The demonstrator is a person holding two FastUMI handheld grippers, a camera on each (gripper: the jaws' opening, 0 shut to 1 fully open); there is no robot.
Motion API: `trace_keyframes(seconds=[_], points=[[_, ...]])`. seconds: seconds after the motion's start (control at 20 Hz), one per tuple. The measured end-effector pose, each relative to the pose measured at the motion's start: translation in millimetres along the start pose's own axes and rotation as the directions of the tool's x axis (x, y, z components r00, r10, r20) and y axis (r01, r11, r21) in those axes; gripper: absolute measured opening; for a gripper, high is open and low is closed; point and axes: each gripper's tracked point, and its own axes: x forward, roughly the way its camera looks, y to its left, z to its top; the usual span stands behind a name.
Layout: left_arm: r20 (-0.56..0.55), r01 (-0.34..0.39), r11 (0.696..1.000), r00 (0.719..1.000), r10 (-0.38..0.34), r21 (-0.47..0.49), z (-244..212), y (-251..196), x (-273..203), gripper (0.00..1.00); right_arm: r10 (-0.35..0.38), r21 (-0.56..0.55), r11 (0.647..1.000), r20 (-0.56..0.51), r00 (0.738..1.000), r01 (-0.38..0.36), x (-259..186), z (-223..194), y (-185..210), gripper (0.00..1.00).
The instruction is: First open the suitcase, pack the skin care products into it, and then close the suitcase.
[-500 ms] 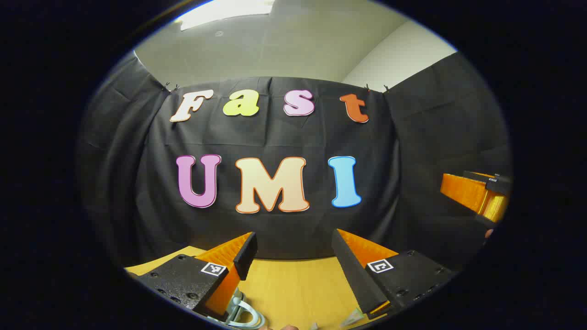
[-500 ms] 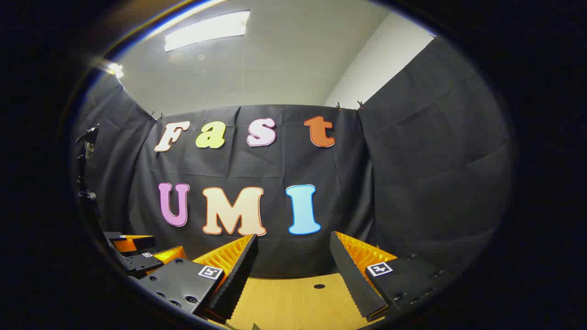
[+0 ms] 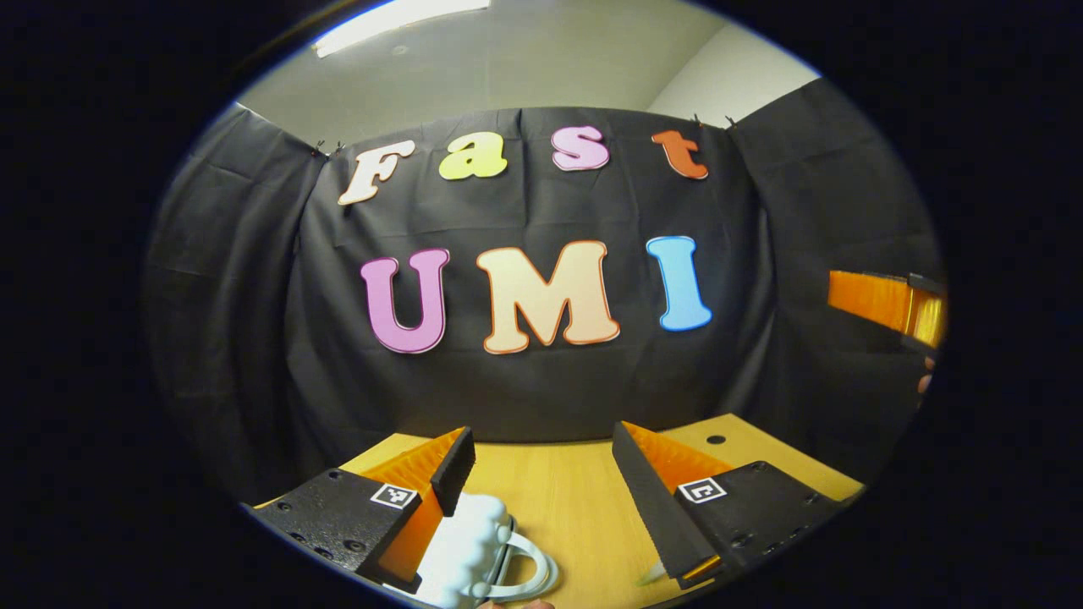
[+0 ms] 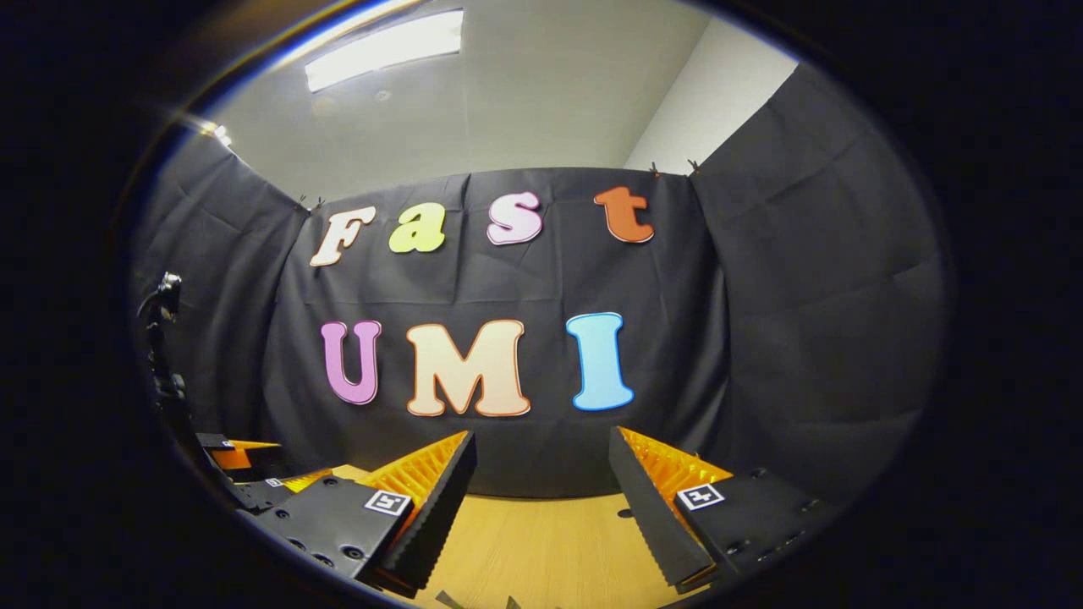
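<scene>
Suitcase (image 3: 474, 550) handle below spread left hand-held gripper (image 3: 541, 474); contents unseen

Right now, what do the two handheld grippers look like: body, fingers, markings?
Both match. In the left gripper view, the left gripper has two wedge-shaped fingers with ribbed sides, each mounted on a black textured plate with screw heads and a small square black-and-white marker. The right gripper in its own view has the same plates, markers and ribbed wedges.

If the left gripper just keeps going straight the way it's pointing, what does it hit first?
Probably the black cloth wall. The left gripper points above the table; nothing else shows between its open fingers. Depth is unclear.
</scene>
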Motion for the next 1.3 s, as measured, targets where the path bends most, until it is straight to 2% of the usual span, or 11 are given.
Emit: trace_keyframes(seconds=[0.2,0.3,0.4,0.6,0.65,0.7,0.8,1.05,1.15,1.25,1.3], points=[[-0.137,0.054,0.999,0.989,-0.053,0.002,-54,-4,8,0.96,-0.002,-0.015,1.0,-0.063,0.998,0.001,4,-20,5,0.95],[-0.214,0.074,0.997,0.974,-0.071,0.005,-82,-5,14,0.96,-0.009,-0.014,1.0,-0.1,0.995,0.007,5,-29,6,0.98],[-0.309,0.097,0.995,0.946,-0.1,-0.026,-115,-9,16,0.96,-0.017,-0.013,1.0,-0.131,0.991,0.015,7,-34,5,0.98],[-0.438,0.058,0.995,0.895,-0.089,-0.083,-159,-2,23,0.94,-0.04,-0.026,0.999,-0.176,0.984,0.036,8,-44,4,0.98],[-0.469,0.053,0.994,0.878,-0.091,-0.093,-169,-2,24,1.0,-0.048,-0.034,0.999,-0.183,0.982,0.042,9,-45,3,0.95],[-0.499,0.051,0.993,0.862,-0.096,-0.103,-179,-3,24,0.94,-0.052,-0.042,0.998,-0.19,0.98,0.045,9,-47,3,0.98],[-0.556,0.046,0.993,0.826,-0.098,-0.107,-197,-3,22,0.92,-0.053,-0.056,0.998,-0.202,0.978,0.043,8,-51,6,0.98],[-0.657,0.048,0.988,0.742,-0.134,-0.148,-230,-18,14,0.93,-0.045,-0.075,0.997,-0.219,0.975,0.029,6,-54,14,0.95],[-0.691,0.05,0.984,0.706,-0.155,-0.17,-246,-25,13,0.93,-0.045,-0.069,0.997,-0.236,0.971,0.03,4,-58,13,0.98],[-0.719,0.044,0.982,0.676,-0.165,-0.183,-257,-29,12,0.87,-0.049,-0.069,0.997,-0.245,0.968,0.033,1,-61,10,0.98],[-0.724,0.038,0.982,0.67,-0.163,-0.186,-262,-29,13,0.83,-0.051,-0.071,0.997,-0.248,0.968,0.034,1,-62,10,0.96]])
